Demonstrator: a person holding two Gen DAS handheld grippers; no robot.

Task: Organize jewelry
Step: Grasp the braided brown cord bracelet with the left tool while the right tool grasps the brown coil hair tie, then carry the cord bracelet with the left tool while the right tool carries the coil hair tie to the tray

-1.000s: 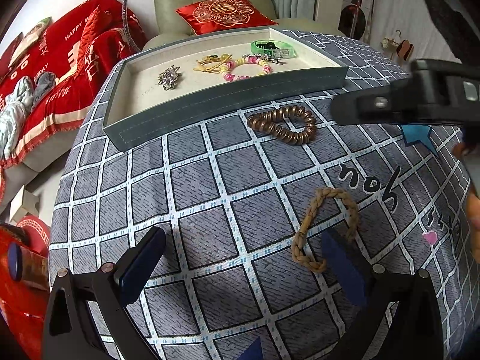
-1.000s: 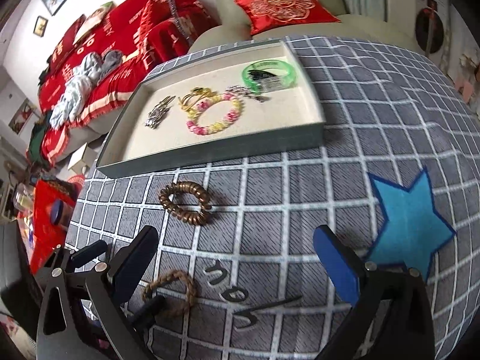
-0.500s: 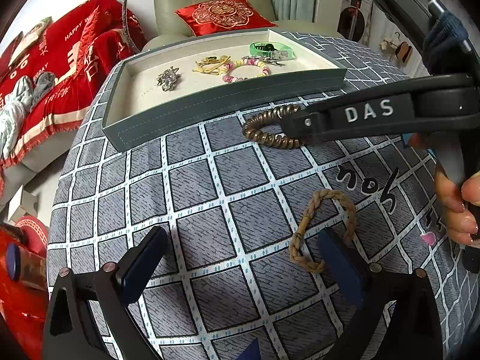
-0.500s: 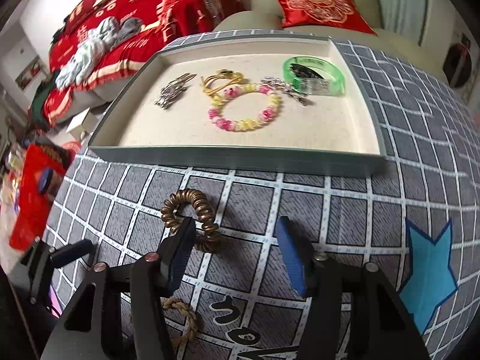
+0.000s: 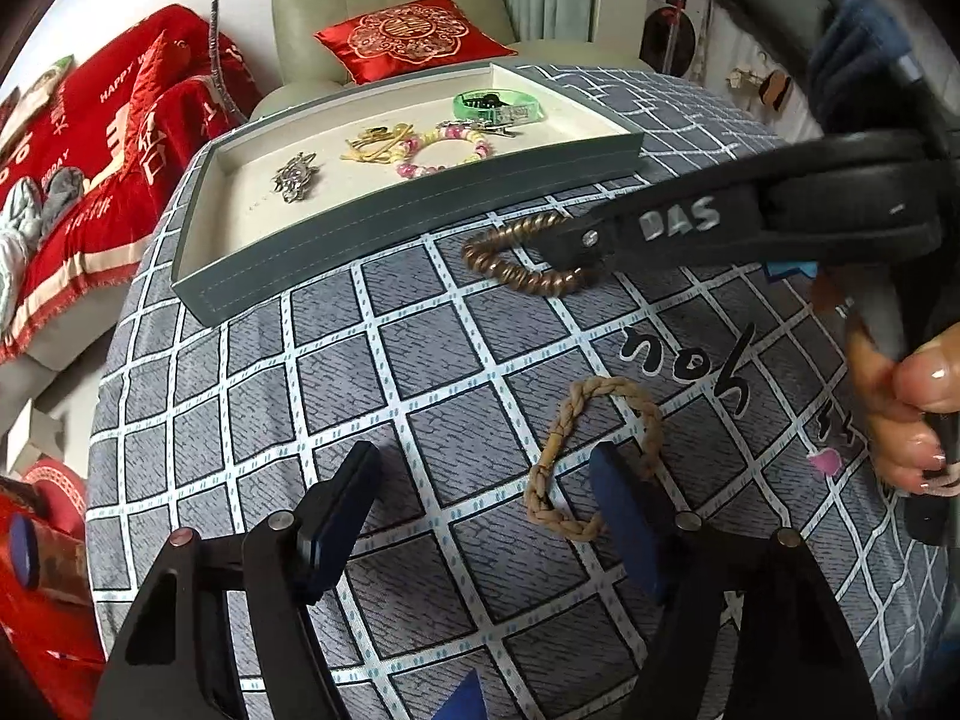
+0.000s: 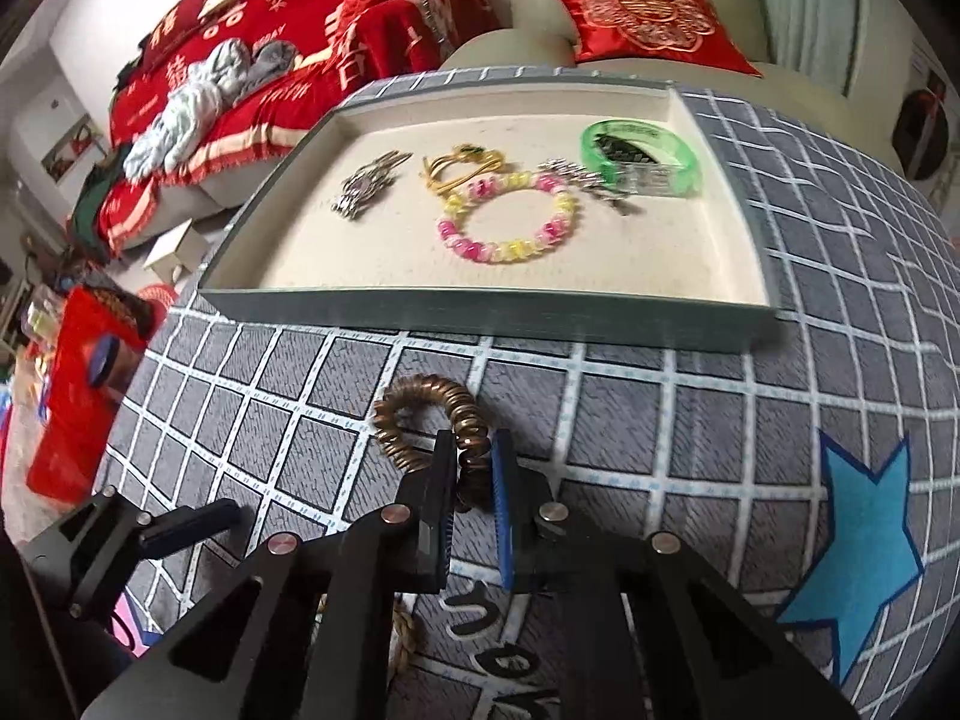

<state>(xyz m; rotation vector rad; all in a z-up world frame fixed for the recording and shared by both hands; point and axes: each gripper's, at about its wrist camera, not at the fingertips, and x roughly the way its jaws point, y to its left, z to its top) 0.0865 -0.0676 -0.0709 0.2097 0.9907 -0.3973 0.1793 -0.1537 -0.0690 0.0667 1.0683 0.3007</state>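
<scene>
A brown coil hair tie (image 6: pixel 429 420) lies on the grey checked cloth in front of the grey jewelry tray (image 6: pixel 480 312). My right gripper (image 6: pixel 471 474) is shut on the tie's near side; it also shows in the left wrist view (image 5: pixel 570 243) on the tie (image 5: pixel 510 270). My left gripper (image 5: pixel 486 492) is open and empty, low over the cloth, its right finger (image 5: pixel 624 504) beside a braided tan bracelet (image 5: pixel 576 456). The tray holds a pink and yellow bead bracelet (image 6: pixel 507 222), a green bangle (image 6: pixel 642 150), a gold piece (image 6: pixel 459 171) and a silver clip (image 6: pixel 366 186).
The cloth-covered table (image 5: pixel 360 372) curves away at its edges. A blue star patch (image 6: pixel 864 546) lies right of my right gripper. A red-covered sofa (image 6: pixel 252 30) and a beige chair with a red cushion (image 6: pixel 648 12) stand behind the tray.
My right gripper has moved forward and left to the coil hair tie and closed on it. My left gripper has edged a little closer to the braided bracelet and stays open.
</scene>
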